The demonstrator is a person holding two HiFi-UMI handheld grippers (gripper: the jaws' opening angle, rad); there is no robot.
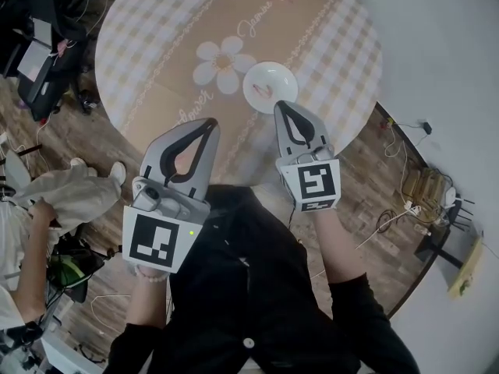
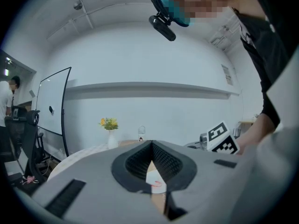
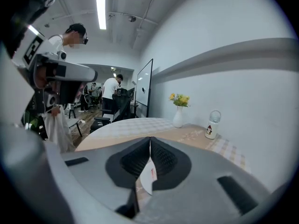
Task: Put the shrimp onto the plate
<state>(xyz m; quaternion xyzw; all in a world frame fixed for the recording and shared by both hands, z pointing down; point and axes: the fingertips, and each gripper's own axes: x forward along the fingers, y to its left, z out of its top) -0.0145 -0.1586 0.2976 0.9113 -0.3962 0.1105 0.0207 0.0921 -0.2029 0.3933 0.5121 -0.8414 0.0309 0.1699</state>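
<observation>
A small white plate (image 1: 270, 86) sits on the round checked table (image 1: 156, 22), near its front edge. A pink shrimp (image 1: 262, 91) lies on the plate. My right gripper (image 1: 281, 106) hovers just in front of the plate, its jaws closed tip to tip and holding nothing. My left gripper (image 1: 211, 122) is further left over the table's front edge, also shut and empty. Through the gap behind the closed tips of the left gripper (image 2: 152, 143), the plate (image 2: 154, 177) and shrimp (image 2: 158, 184) show. Behind the tips of the right gripper (image 3: 150, 139), a sliver of plate (image 3: 147, 180) shows.
A white vase of yellow flowers (image 3: 179, 112) and a small globe bottle (image 3: 212, 124) stand at the table's far side. Left of the table are a person in white (image 1: 27, 224) and office chairs. Cables and a box (image 1: 427, 185) lie on the floor at the right.
</observation>
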